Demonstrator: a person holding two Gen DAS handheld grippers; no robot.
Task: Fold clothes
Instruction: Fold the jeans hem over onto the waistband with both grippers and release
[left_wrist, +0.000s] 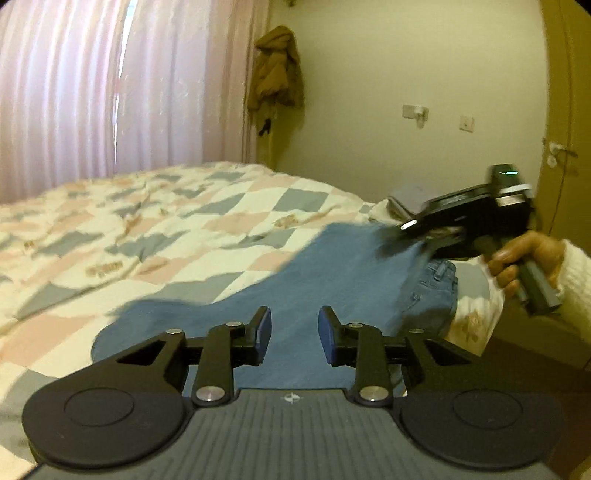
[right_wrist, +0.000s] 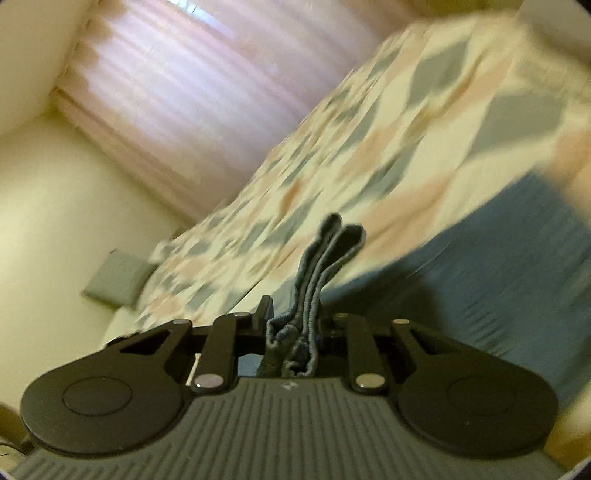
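Right claw clamped on a bunched hem of the jeans, lower centre of frame. Left claw gaping, empty, above denim spread on the bed. Could slip loose, thick bunch, blurred swing, fold going crooked.

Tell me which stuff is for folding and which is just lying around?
For folding: jeans, left tool open above them, right tool pinching a bunched denim edge, bed.

Just around: brown coat, curtain, grey cushion, door.
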